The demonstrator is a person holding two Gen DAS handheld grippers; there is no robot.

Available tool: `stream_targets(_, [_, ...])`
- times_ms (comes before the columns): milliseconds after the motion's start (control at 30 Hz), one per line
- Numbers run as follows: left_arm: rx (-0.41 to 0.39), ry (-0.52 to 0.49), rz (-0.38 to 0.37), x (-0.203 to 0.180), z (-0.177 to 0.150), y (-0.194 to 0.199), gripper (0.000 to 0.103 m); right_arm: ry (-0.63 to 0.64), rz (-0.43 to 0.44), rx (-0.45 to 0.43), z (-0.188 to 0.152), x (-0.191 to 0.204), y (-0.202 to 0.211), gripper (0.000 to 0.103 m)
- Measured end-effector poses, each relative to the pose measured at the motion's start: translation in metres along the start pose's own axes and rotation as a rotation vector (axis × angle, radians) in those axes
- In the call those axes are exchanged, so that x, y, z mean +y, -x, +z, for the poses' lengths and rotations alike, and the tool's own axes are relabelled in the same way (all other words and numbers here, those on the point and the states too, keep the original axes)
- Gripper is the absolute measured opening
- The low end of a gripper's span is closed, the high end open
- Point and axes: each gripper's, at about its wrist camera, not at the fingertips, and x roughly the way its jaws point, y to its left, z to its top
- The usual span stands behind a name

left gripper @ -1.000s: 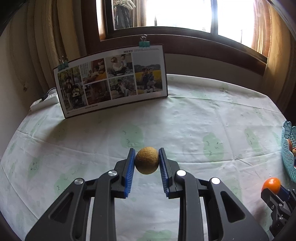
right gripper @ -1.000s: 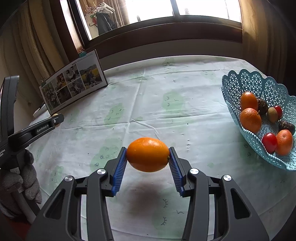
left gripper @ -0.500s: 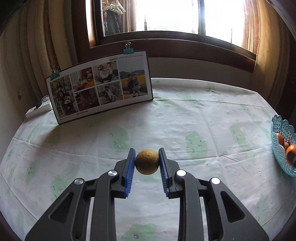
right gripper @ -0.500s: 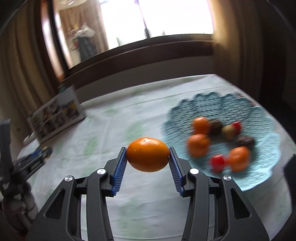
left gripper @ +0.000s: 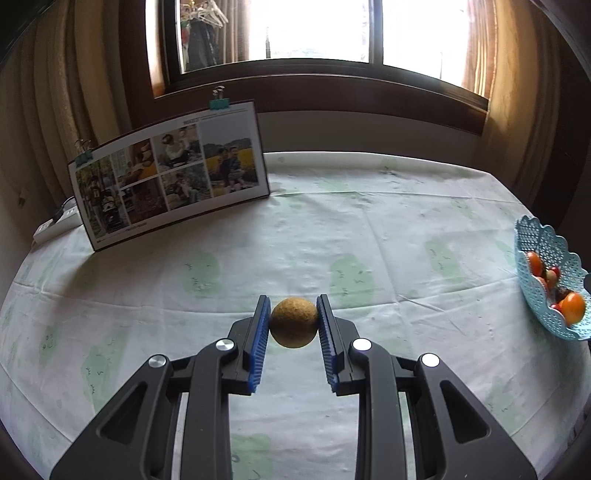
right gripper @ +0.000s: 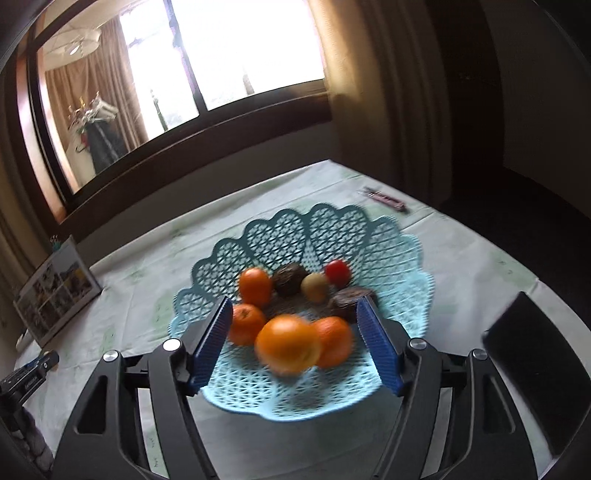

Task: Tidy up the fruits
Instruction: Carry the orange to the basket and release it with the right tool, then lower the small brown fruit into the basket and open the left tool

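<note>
Gripping one round brown fruit (left gripper: pixel 293 322) in left gripper (left gripper: pixel 293 325), above tablecloth (left gripper: pixel 369 229). Hanging spread wide over blue basket (right gripper: pixel 332 229), right gripper (right gripper: pixel 295 332); blurred orange (right gripper: pixel 288 345) sitting loose between pads. Counting in basket: four oranges, two dark fruits, one red, one yellowish.

A home dining room: curtained window (left gripper: pixel 317 33), family photo board (left gripper: pixel 170 177), printed cloth on the surface (left gripper: pixel 332 229), hanging clothes hangers (right gripper: pixel 94 112).
</note>
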Motion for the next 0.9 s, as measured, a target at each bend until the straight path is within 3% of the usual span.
stream_targets(300, [-0.001, -0.032, -0.087, -0.025, 0.008, 0.013, 0.026, -0.033, -0.092, -0.082, -0.010, -0.024, 0.010, 0.072])
stream_targets(467, [-0.007, -0.062, -0.118, -0.046, 0.012, 0.019, 0.026, -0.046, -0.092, -0.107, -0.011, -0.028, 0.013, 0.072])
stream_targets(600, [-0.015, -0.096, -0.152, -0.068, 0.018, 0.023, 0.026, -0.062, -0.104, -0.125, -0.013, -0.031, 0.016, 0.078])
stream_targets(900, [-0.020, -0.170, -0.282, -0.131, 0.031, 0.029, 0.026, -0.058, -0.108, -0.120, -0.017, -0.028, 0.015, 0.082])
